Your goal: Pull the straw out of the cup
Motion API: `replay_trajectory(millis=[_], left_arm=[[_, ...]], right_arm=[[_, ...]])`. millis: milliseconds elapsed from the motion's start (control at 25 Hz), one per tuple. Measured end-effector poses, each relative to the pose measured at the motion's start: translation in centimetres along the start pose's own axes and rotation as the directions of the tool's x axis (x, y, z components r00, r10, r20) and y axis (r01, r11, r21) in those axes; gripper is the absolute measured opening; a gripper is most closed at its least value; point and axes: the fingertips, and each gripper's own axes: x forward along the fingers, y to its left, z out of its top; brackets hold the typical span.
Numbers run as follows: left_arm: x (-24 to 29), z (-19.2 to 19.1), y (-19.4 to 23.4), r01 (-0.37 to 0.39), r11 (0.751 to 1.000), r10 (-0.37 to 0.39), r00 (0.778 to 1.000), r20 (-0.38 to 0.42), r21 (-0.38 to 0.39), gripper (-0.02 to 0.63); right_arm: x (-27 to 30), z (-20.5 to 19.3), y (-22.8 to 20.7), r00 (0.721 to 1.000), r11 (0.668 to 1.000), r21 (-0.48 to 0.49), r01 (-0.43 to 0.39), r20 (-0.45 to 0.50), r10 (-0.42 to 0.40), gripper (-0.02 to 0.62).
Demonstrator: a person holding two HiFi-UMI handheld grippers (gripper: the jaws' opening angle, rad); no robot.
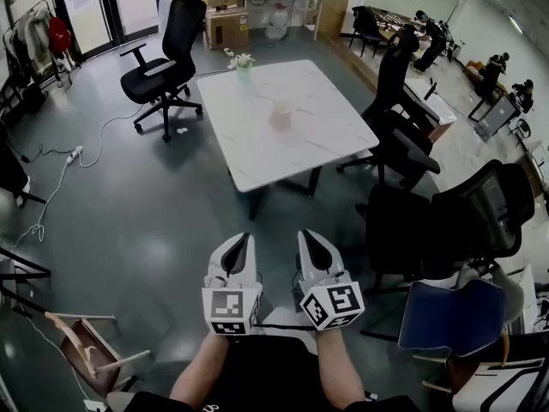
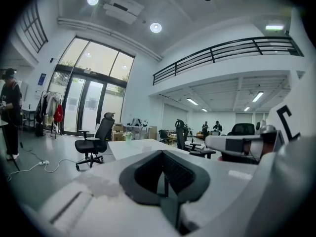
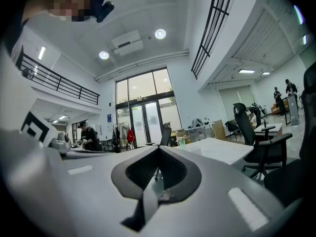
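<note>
A pale pink cup (image 1: pixel 280 114) stands near the middle of the white marble table (image 1: pixel 257 148), far ahead of me. At this distance I cannot make out a straw in it. Both grippers are held close to my body, well short of the table. The left gripper (image 1: pixel 246 238) and the right gripper (image 1: pixel 303 234) sit side by side, jaws together, nothing between them. In the left gripper view the left gripper (image 2: pixel 165 179) is shut with the table (image 2: pixel 129 148) beyond it. In the right gripper view the right gripper (image 3: pixel 158 169) is shut too.
A small vase of flowers (image 1: pixel 244 63) stands at the table's far end. Black office chairs (image 1: pixel 163 54) ring the table, with more chairs (image 1: pixel 446 221) at the right. A cable and power strip (image 1: pixel 73 154) lie on the grey floor at the left.
</note>
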Motion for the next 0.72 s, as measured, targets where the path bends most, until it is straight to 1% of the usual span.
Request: replay_trajectory(millis=[80,160,240,360,600,720], left_arm=[[0.5,0.0,0.5,0.012,1.000,-0.012,1.000,-0.009,0.000,0.000],[1.2,0.5,1.3,0.005,1.000,-0.005,1.000,-0.007,0.002,0.000],[2.2,1.4,2.0,0.000,1.000,0.000,1.000,-0.001,0.009,0.000],[4.6,1.6,2.4,0.017,1.000,-0.017,1.000,-0.011,0.008,0.000],[11.3,1.9,3.7,0.026,1.000,-0.026,1.000,-0.014,0.004,0.000],[15.3,1.5,4.7,0.013,1.000,-0.013,1.000,-0.026,0.001,0.000]], right_arm=[[0.7,-0.3,-0.3,1.000,1.000,0.004,0.017,-0.012,-0.016,0.002],[1.8,0.2,-0.6,1.000,1.000,0.003,0.023,-0.007,-0.023,0.002],[3.1,1.0,-0.9,1.000,1.000,0.000,0.020,0.004,-0.020,0.002],[5.2,1.4,-1.9,1.000,1.000,-0.003,0.016,0.002,-0.016,0.002],[10.4,1.3,-6.9,0.999,0.999,-0.005,0.045,-0.004,-0.045,0.002],[13.7,1.3,-9.0,0.999,1.000,-0.010,0.030,-0.012,-0.030,0.002]])
